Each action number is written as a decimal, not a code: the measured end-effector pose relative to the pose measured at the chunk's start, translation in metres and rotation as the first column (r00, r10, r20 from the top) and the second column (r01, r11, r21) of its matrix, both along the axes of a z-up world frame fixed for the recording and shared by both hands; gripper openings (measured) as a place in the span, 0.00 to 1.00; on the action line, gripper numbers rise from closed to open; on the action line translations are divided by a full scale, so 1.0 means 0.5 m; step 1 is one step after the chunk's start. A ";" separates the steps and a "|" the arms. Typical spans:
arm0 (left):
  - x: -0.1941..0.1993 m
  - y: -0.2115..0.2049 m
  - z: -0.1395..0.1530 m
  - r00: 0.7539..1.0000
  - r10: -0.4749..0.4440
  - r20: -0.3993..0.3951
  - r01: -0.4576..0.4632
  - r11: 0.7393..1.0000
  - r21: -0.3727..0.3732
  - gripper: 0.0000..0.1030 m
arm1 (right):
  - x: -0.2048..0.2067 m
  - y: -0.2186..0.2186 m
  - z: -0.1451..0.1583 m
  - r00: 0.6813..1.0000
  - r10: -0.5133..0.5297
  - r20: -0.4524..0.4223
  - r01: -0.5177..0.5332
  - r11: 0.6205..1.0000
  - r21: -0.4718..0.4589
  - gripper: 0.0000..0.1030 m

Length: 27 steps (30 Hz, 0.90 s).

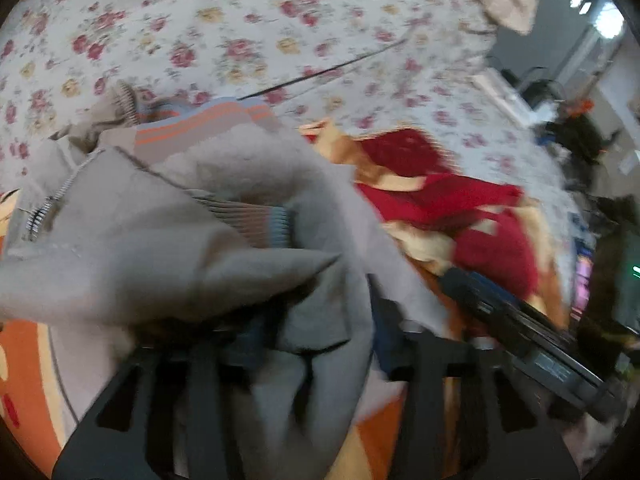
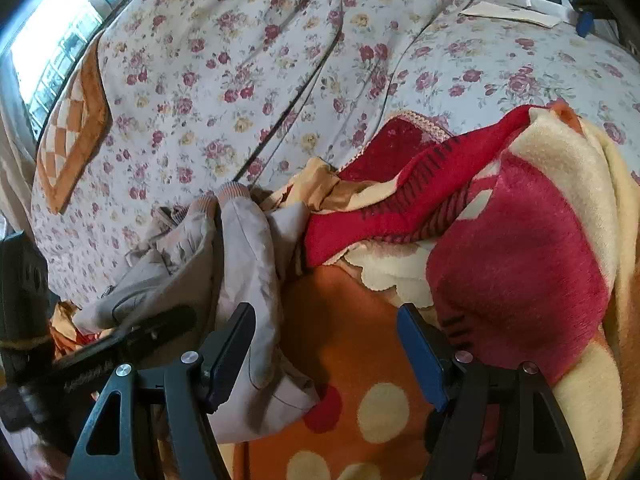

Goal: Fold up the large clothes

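1. Left gripper, bottom centre of the left wrist view: grey fabric of the jacket runs down between its fingers and bunches over them. It looks clamped on the cloth, but the tips are buried and the frame is blurred, so I judge this, not see it.
2. Right gripper, bottom centre of the right wrist view: jaws wide apart, nothing between them. Its left finger lies just beside a sleeve, whether touching I cannot tell.
3. Jacket location: lower left to centre of both views, crumpled on the blanket. Zipper at left edge, striped ribbed hem above centre, ribbed cuff near centre. In the right wrist view two sleeves with pale orange cuffs lie side by side at centre left.
4. Blanket: orange with cream dots below, red and cream heaped at right.
5. Farthest: floral bedspread filling the upper frame; window upper left.
6. Step, judged: early, jacket being lifted for spreading; no fold made.
7. Next move calls for: the right jaws closing on a second edge or the sleeve, then both pulling apart to flatten the jacket clear of the heap.
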<state>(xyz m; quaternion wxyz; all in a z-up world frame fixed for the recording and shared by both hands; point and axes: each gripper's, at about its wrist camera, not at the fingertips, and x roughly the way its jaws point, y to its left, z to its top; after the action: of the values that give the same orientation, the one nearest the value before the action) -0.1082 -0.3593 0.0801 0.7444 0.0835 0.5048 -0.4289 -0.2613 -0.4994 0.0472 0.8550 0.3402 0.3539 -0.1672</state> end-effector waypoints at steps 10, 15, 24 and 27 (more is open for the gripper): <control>-0.003 0.262 0.097 0.996 0.012 0.088 -0.013 1.000 0.013 0.55 | 0.018 0.076 0.069 0.987 0.149 0.062 -0.149 0.989 -0.003 0.82; 0.015 0.327 0.028 0.984 0.075 0.164 -0.100 0.983 0.153 0.56 | 0.070 0.148 0.093 0.955 0.286 0.083 -0.291 0.955 0.054 0.91; -0.011 0.290 -0.012 0.989 0.035 0.145 -0.058 0.986 0.159 0.56 | 0.170 0.201 0.053 0.938 0.348 0.012 -0.348 0.937 0.034 0.14; -0.023 0.293 0.003 0.987 0.007 0.162 -0.030 0.990 0.138 0.56 | 0.114 0.168 0.088 0.940 0.335 0.064 -0.335 0.942 -0.011 0.09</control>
<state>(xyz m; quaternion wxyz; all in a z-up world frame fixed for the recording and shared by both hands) -0.1195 -0.2129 0.0815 0.7791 0.1652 0.4723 -0.3776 -0.2043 -0.4151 0.0910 0.8820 0.2803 0.3786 -0.0081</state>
